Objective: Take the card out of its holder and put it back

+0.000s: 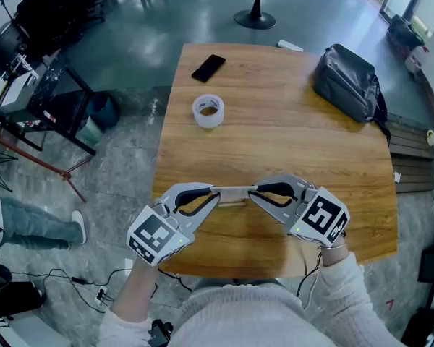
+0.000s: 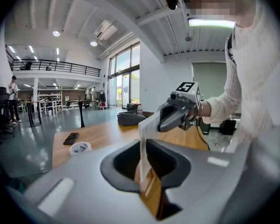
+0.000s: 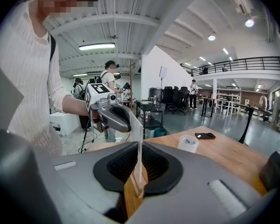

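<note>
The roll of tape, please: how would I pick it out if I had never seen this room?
Find the wooden table in the head view. On its far left part, just nearer than the black phone and left of the dark bag, lies the roll of tape. It alone is a pale ring with a hole.

Brown wood grain is running across the worktop (image 1: 275, 143); phone (image 1: 208, 68) showing black, tape roll (image 1: 208, 110) white, bag (image 1: 347, 82) dark grey; left gripper (image 1: 217, 193) and right gripper (image 1: 250, 191) wearing grey, with black-and-white square markers; card holder (image 1: 233, 192) glinting pale.
</note>
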